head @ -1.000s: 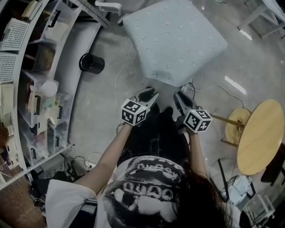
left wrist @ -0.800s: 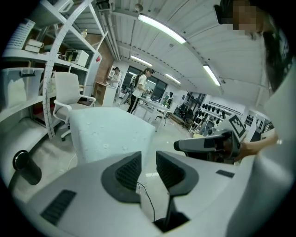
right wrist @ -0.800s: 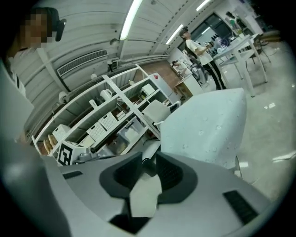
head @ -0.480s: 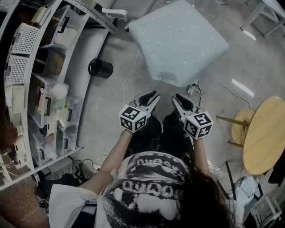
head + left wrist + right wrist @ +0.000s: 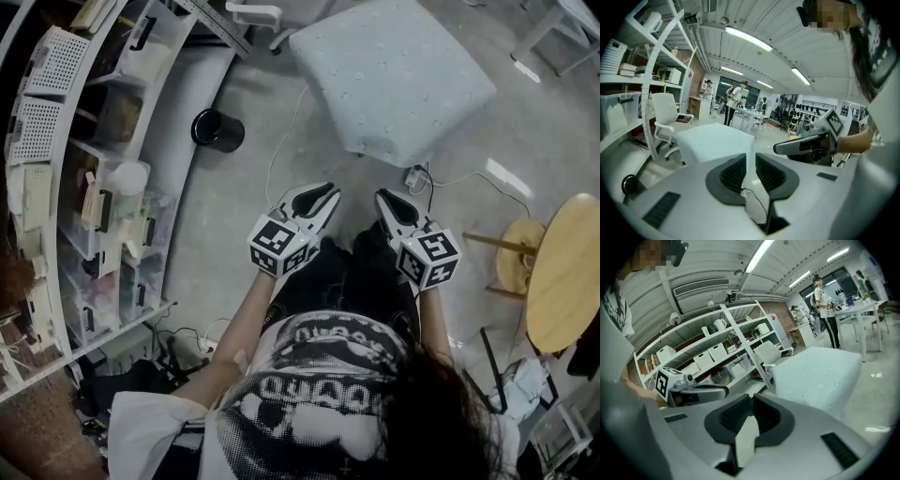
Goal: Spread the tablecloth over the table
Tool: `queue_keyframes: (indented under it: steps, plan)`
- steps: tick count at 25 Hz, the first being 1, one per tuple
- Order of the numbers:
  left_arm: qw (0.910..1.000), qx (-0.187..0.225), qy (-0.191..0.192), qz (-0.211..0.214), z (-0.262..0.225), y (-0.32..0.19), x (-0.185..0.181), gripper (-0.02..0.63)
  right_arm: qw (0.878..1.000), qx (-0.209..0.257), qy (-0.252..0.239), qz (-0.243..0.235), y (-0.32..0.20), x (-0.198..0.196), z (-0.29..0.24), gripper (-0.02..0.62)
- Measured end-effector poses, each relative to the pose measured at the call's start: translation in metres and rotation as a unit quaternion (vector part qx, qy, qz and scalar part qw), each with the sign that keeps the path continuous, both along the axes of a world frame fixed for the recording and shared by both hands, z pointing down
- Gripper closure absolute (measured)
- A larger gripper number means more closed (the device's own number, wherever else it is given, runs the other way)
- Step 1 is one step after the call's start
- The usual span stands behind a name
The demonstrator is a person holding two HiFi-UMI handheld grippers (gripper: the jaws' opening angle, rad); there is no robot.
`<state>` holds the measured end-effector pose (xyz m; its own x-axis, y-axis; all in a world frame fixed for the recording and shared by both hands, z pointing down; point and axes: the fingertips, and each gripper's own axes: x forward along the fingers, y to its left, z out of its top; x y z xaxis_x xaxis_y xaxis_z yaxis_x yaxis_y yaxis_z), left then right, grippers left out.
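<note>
- Already the tablecloth [image 5: 394, 80], pale w/ small dots, lies draped over the table and hangs down its sides.
- Left gripper [image 5: 322, 195] hovers just short of the table's near edge. Its jaws are a little apart, w/ nothing btwn them.
- Right gripper [image 5: 384, 199] is beside it, on the same near side of the table. Its jaws have just been closing, and the tips now meet w/ nothing btwn them.
- Neither gripper touches the cloth.
- Black bin [image 5: 217, 129] stands on the floor just left of the table, w/ the shelf rack [image 5: 84, 178] further left.
- Round wooden stool [image 5: 562, 272] is to the table's right, well apart.
- White office chair [image 5: 665, 115] is at the table's far side.
</note>
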<state>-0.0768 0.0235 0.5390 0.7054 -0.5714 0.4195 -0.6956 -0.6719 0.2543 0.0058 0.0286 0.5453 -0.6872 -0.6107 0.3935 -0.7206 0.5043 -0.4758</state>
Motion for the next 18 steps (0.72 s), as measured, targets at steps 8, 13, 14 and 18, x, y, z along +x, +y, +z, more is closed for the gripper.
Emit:
queue_keyframes:
  steps: [8, 13, 14, 18]
  plan:
    - [0.9995, 0.019, 0.021, -0.010, -0.014, 0.032, -0.058, 0.572, 0.999, 0.042, 0.024, -0.019, 0.032, -0.070, -0.021, 0.606]
    - [0.9984, 0.035, 0.043, -0.006, -0.026, 0.049, -0.082, 0.586, 0.997, 0.062, 0.025, -0.025, 0.050, -0.099, -0.031, 0.603]
    - [0.9981, 0.038, 0.049, -0.005, -0.027, 0.052, -0.085, 0.589, 0.997, 0.064, 0.022, -0.024, 0.053, -0.102, -0.032, 0.603]
    - [0.9969, 0.042, 0.066, -0.002, -0.032, 0.061, -0.094, 0.594, 0.997, 0.076, 0.018, -0.015, 0.060, -0.112, -0.040, 0.600]
